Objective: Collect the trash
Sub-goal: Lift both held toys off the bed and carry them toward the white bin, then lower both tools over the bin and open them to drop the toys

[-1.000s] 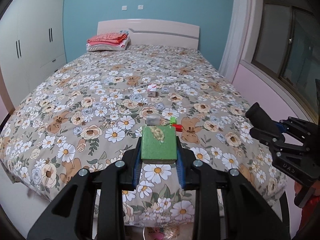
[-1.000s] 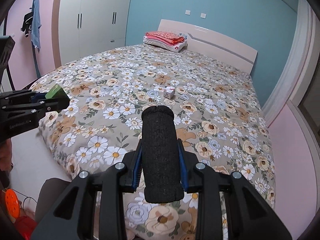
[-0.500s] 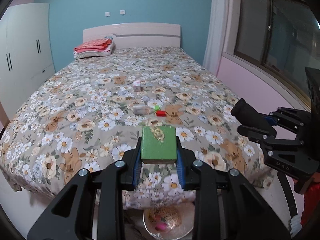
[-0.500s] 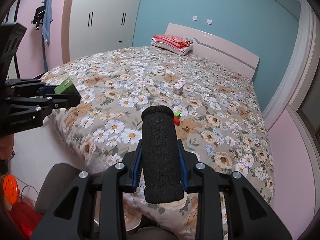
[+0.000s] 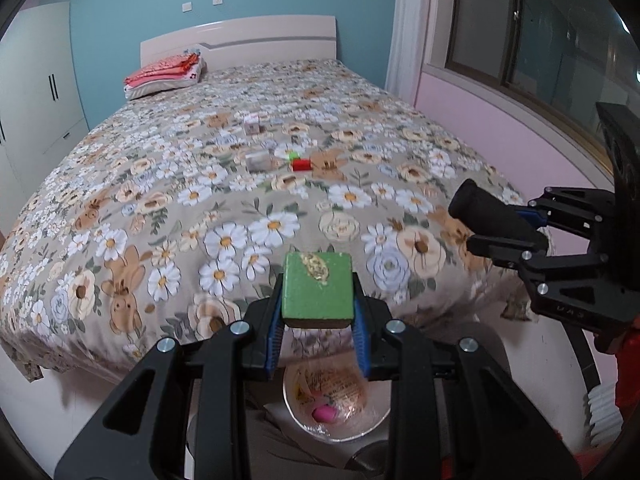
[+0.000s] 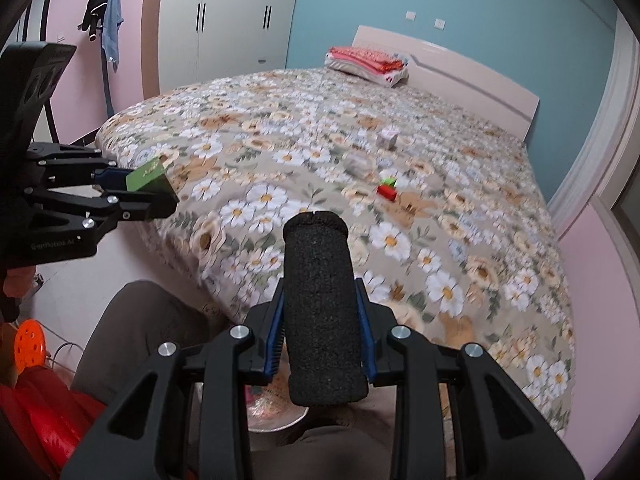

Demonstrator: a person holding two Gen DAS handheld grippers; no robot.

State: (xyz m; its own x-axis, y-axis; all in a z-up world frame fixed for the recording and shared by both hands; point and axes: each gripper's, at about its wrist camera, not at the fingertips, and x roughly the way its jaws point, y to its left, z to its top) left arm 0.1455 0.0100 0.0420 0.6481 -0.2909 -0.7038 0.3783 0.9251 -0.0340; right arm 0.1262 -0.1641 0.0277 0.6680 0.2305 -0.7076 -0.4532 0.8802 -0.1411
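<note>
Jaws: left gripper (image 5: 318, 312) clamps green sponge (image 5: 318, 286) — right gripper (image 6: 322, 334) clamps black foam roll (image 6: 320, 308)

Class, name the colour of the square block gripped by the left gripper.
Green, with a yellowish smear on top; the block shows best in the left wrist view.

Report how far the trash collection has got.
Done: a pink scrap already lies in the bin below. In hand: the left claw grips a green block and the right claw a black foam cylinder, neither dropped yet. Left on the bed: a small box, a clear wrapper, a green piece and a red piece.
</note>
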